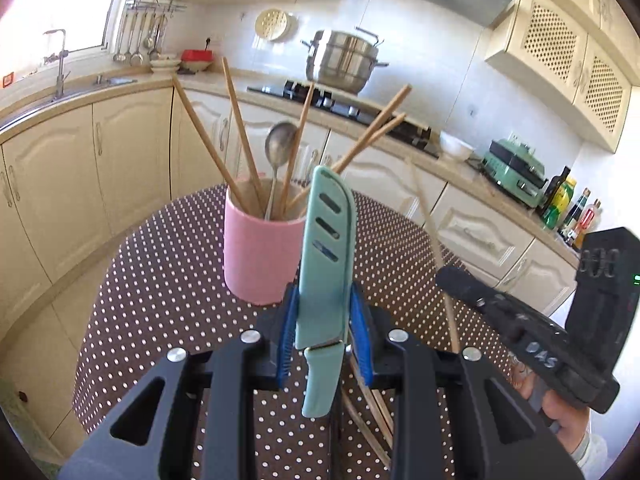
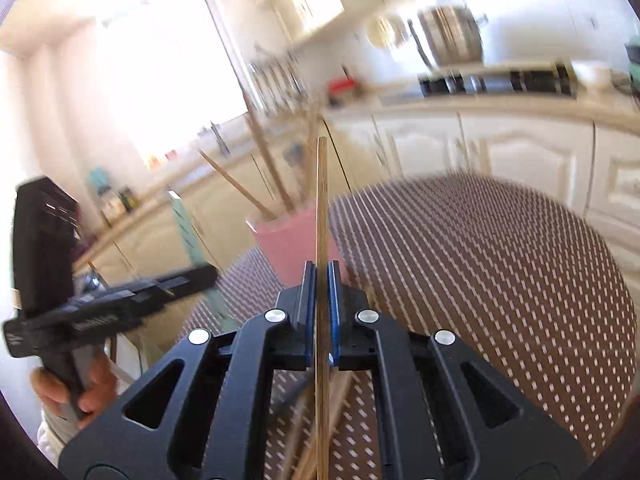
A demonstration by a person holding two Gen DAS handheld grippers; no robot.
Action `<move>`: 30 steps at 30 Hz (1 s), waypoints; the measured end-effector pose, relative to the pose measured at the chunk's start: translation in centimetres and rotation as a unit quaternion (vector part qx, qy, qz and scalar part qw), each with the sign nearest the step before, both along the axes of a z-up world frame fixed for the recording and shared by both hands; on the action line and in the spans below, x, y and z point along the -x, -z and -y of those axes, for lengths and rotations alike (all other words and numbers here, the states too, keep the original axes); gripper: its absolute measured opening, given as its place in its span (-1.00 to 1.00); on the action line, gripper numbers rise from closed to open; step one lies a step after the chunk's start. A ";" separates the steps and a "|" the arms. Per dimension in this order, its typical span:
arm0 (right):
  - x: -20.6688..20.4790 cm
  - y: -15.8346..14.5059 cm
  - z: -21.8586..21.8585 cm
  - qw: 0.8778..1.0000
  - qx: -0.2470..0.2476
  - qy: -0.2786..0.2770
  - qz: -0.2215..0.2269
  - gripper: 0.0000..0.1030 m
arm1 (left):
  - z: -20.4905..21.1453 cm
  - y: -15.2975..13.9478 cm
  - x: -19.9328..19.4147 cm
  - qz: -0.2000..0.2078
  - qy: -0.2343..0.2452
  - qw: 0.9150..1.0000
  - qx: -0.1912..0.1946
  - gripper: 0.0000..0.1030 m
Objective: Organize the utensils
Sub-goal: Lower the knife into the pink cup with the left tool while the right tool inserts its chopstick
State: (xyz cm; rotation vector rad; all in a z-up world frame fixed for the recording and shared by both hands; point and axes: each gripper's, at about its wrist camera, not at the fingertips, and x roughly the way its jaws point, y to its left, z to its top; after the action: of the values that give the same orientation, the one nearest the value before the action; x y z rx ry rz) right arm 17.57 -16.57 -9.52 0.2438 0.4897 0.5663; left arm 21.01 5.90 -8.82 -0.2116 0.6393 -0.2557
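Left wrist view: a sheathed teal knife (image 1: 326, 264) is pinched between the pads of the left gripper (image 1: 325, 312), its tip just short of the pink utensil cup (image 1: 260, 256). Already crowded with chopsticks (image 1: 236, 136) and a spoon (image 1: 278, 148), the cup could be tipped by a careless insertion.

Right wrist view: a single chopstick (image 2: 322, 240) is clamped upright in the closed right gripper (image 2: 321, 280), ahead of loose chopsticks (image 2: 320, 432) lying beneath the fingers. The thin stick could pivot or slip.

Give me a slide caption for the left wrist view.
Left gripper holds a sheathed teal knife before the pink utensil cup.
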 end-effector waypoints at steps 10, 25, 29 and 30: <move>0.3 -3.8 -4.5 0.990 -0.035 -0.056 0.127 -0.88 | -1.4 -3.6 -0.8 0.043 -0.019 0.999 -0.002 -0.51; -8.6 -6.6 -8.2 0.978 -0.061 -0.023 0.196 -0.87 | -2.4 -9.1 -7.5 0.114 -0.060 0.992 -0.012 -0.51; -10.2 -6.6 -8.7 0.976 -0.072 -0.006 0.204 -0.87 | -2.3 -9.0 -8.9 0.118 -0.059 0.991 -0.007 -0.51; -10.4 -6.6 -8.7 0.976 -0.073 -0.003 0.205 -0.87 | -2.3 -9.0 -9.2 0.123 -0.065 0.990 -0.010 -0.51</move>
State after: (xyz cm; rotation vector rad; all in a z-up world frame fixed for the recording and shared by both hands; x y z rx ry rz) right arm 27.99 -7.87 -2.95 0.2576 0.0474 0.6413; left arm 30.17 8.20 0.18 -0.1974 0.3806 -0.1473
